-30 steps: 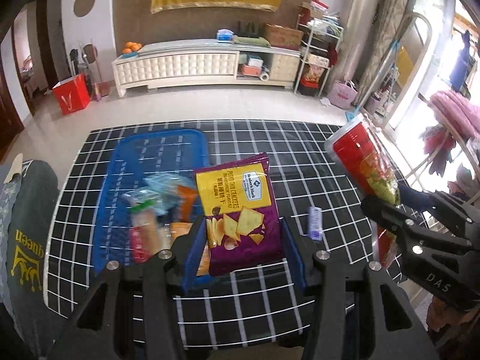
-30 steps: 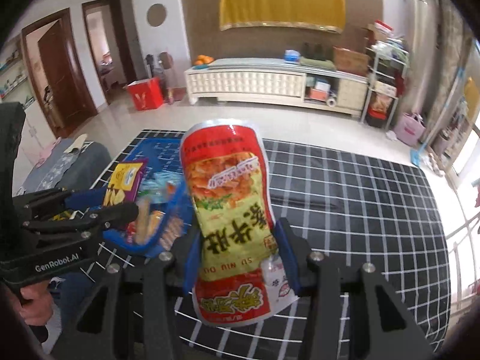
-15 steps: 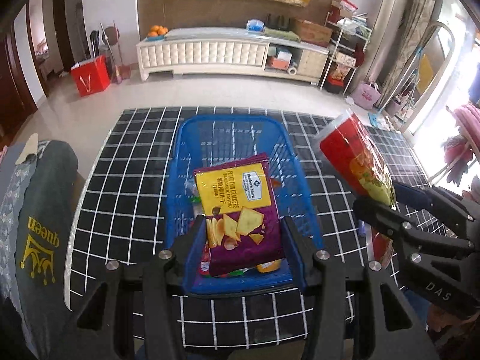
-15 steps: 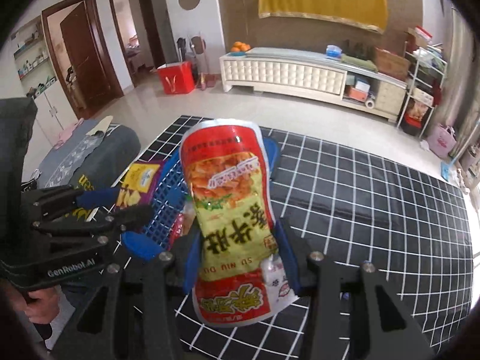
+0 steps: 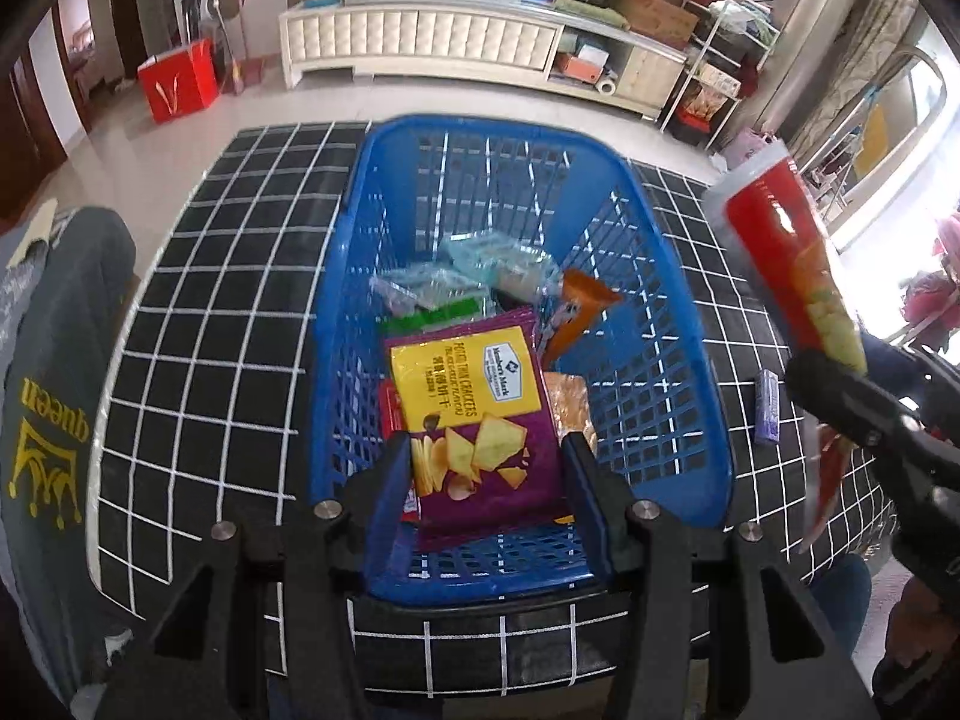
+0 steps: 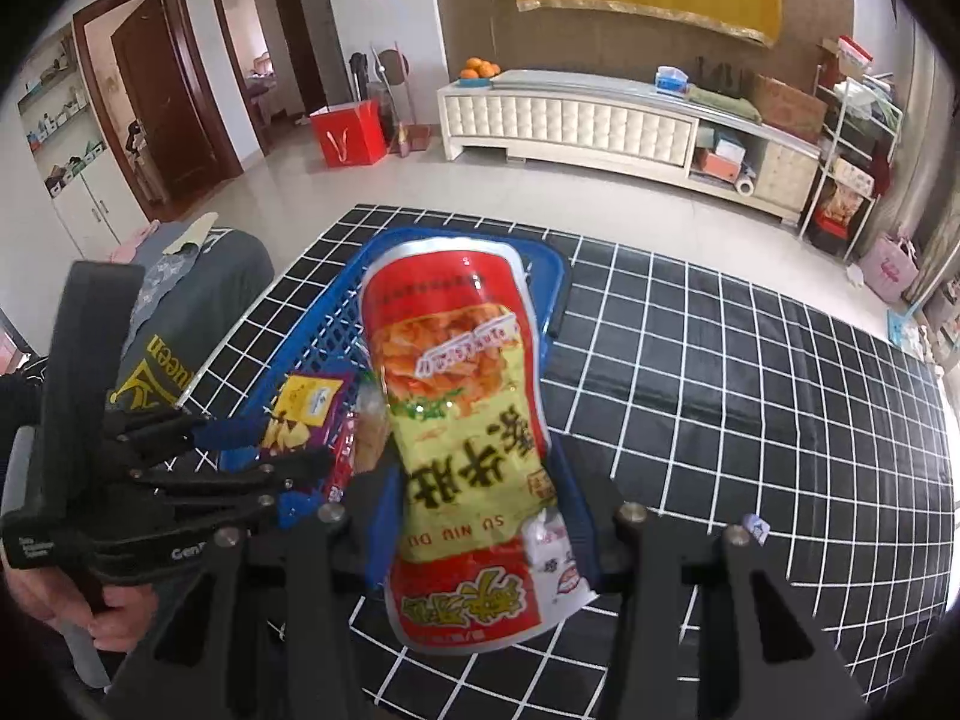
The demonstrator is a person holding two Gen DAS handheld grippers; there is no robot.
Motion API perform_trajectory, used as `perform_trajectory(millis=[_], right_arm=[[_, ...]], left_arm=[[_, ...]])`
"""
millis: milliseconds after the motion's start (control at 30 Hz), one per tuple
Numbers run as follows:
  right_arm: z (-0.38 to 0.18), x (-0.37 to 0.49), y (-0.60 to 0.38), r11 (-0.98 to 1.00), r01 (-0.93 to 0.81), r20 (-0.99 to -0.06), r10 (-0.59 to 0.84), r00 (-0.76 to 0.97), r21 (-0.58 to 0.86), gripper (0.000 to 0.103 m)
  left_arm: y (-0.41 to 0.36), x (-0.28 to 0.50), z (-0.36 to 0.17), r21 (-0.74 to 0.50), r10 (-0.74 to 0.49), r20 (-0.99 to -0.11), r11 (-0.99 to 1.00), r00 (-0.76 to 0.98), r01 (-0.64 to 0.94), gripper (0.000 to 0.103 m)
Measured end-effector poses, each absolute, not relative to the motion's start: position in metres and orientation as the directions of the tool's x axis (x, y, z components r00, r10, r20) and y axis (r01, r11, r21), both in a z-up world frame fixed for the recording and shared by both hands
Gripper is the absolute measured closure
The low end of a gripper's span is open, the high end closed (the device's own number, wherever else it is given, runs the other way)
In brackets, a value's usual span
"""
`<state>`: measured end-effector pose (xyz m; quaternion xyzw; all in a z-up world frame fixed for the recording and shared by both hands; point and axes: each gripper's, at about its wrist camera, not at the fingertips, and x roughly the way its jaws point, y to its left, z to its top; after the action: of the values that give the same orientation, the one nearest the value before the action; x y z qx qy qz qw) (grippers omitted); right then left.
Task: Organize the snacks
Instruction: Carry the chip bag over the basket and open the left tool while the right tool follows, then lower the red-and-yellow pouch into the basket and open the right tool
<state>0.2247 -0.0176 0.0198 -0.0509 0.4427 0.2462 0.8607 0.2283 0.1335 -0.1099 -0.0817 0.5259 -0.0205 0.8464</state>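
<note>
Left hand-held gripper [image 5: 489, 474] is clamped on a purple and yellow cracker bag [image 5: 474, 414], holding it over the blue plastic mesh basket [image 5: 672, 372] on the black grid-pattern tabletop [image 5: 198, 324]. Right hand-held gripper [image 6: 480, 516] is pinching a tall red and yellow snack pouch [image 6: 462, 420], just right of the basket.

Ahead of our grippers lies a table [image 5: 198, 324] covered in a black cloth with a white grid. Directly in front of our left tool a blue plastic basket [image 5: 666, 276] stands on that cloth, its near wall just beyond our fingertips. To the right of the basket, between it and our right tool, a small purple packet [image 5: 767, 405] lies flat on the cloth, apart from the basket's wall.
</note>
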Motion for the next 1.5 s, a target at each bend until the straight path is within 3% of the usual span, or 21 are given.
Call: perform_trajectory(millis=[300, 733, 800, 867, 1500], right_arm=[[0.026, 0.221, -0.010, 0.875, -0.471, -0.791, 0.364, 0.492, 0.110, 0.051], [0.044, 0.222, 0.034, 0.840, -0.540, -0.777, 0.379, 0.502, 0.061, 0.051], [0.042, 0.223, 0.041, 0.825, -0.562, -0.773, 0.394, 0.498, 0.058, 0.051], [0.040, 0.223, 0.052, 0.788, -0.611, -0.761, 0.438, 0.479, 0.069, 0.051], [-0.026, 0.239, 0.074, 0.570, -0.820, -0.815, 0.456, 0.357, -0.040, 0.051]], left_arm=[[0.145, 0.224, -0.113, -0.177, -0.131, -0.891, 0.982, 0.435, -0.067, 0.052], [0.177, 0.190, -0.056, -0.145, -0.087, -0.815, 0.988, 0.572, -0.056, 0.052], [0.183, 0.186, -0.051, -0.120, -0.059, -0.805, 0.991, 0.591, -0.064, 0.044], [0.188, 0.183, -0.049, -0.103, -0.040, -0.795, 0.992, 0.605, -0.070, 0.043], [0.198, 0.196, -0.086, -0.090, -0.041, -0.814, 0.994, 0.579, -0.057, 0.042]])
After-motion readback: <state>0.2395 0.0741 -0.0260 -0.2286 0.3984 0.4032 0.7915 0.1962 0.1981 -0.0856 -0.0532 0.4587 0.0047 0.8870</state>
